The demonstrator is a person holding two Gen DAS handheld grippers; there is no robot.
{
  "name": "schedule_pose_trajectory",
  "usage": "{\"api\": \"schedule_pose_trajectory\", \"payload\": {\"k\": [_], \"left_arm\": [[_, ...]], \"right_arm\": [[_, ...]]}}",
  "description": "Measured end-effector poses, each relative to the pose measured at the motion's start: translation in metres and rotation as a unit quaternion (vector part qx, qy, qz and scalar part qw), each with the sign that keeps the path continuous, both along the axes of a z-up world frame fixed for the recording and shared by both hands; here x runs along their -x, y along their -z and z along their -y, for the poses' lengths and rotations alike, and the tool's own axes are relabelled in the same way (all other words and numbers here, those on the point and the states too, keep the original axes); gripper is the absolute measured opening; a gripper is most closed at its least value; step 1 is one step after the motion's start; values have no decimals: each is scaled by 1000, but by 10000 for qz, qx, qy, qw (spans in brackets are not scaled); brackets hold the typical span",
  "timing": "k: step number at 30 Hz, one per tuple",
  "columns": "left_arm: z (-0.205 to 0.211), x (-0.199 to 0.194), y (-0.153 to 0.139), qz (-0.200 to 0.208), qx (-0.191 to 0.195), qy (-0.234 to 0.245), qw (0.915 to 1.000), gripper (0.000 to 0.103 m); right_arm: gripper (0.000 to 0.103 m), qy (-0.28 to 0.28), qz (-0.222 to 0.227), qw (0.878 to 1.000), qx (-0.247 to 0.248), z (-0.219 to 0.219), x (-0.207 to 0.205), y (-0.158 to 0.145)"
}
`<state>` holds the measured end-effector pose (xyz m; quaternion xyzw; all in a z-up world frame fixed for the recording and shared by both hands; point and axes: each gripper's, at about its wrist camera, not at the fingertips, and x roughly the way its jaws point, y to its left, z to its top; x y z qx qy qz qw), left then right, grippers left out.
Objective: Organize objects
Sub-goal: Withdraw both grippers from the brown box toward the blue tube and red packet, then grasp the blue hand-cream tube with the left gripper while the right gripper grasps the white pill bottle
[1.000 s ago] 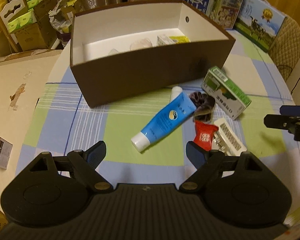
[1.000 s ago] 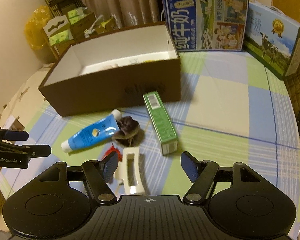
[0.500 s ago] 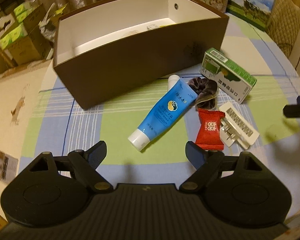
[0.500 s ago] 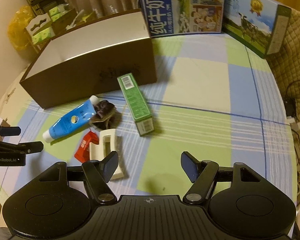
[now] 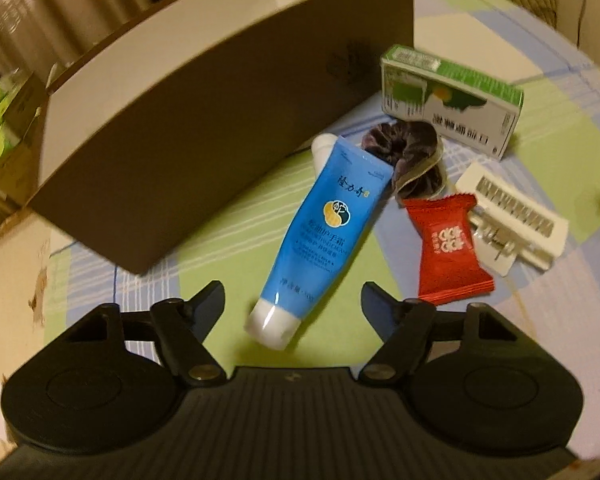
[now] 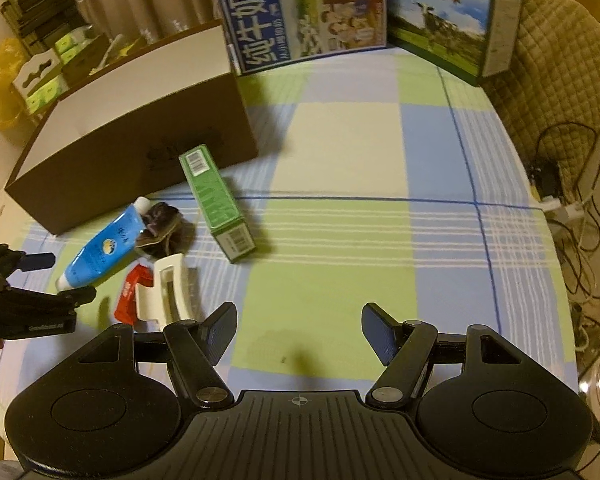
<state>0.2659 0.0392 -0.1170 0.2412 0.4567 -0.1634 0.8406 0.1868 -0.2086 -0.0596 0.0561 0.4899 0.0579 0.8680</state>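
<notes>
Your left gripper (image 5: 292,304) is spread wide and holds nothing; the white cap of the blue hand cream tube (image 5: 324,232) lies between its fingertips (image 5: 210,300), with no contact visible. The tube runs away from you toward the brown cardboard box (image 5: 220,120), its far end just beside the box's near wall. A dark purple scrunchie (image 5: 408,156) touches the tube's far right side. Just right of the tube lies a red candy packet (image 5: 446,248), overlapping the near edge of a cream hair claw clip (image 5: 516,216). Beyond the scrunchie, a green and white carton (image 5: 452,100) lies on its side near the box's right corner.

Your right gripper (image 6: 298,328) is also spread wide and empty, hanging over a bare green square of the checked tablecloth (image 6: 340,152), with the claw clip (image 6: 168,284) just off its left fingertip. From this side the whole cluster sits on the table's left part, in front of the box (image 6: 132,140). Two milk cartons (image 6: 304,12) stand along the table's far edge. The box's contents are hidden from both views.
</notes>
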Motion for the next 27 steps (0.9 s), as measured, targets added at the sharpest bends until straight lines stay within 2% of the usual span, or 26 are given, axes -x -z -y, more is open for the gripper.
{"api": "schedule_pose_trajectory", "payload": {"k": [4, 6, 13, 17, 21, 27], "left_arm": [[3, -6, 8, 27, -34, 163, 9999, 59], [2, -7, 8, -29, 26, 276, 9996, 39], [-22, 7, 7, -120, 145, 366, 9992, 33], [-49, 18, 5, -406, 337, 18, 9986, 29], [-76, 29, 1, -693, 657, -445, 9944, 29], [-81, 29, -1, -729, 784, -725, 9916, 33]], "right_arm": [[66, 104, -42, 9999, 6, 3, 2, 1], [66, 129, -72, 9999, 4, 3, 1, 3], [66, 8, -120, 9999, -28, -4, -6, 6], [66, -123, -152, 9998, -51, -12, -9, 9], [66, -251, -195, 9995, -79, -19, -12, 13], [66, -488, -182, 9986, -113, -34, -17, 14]]}}
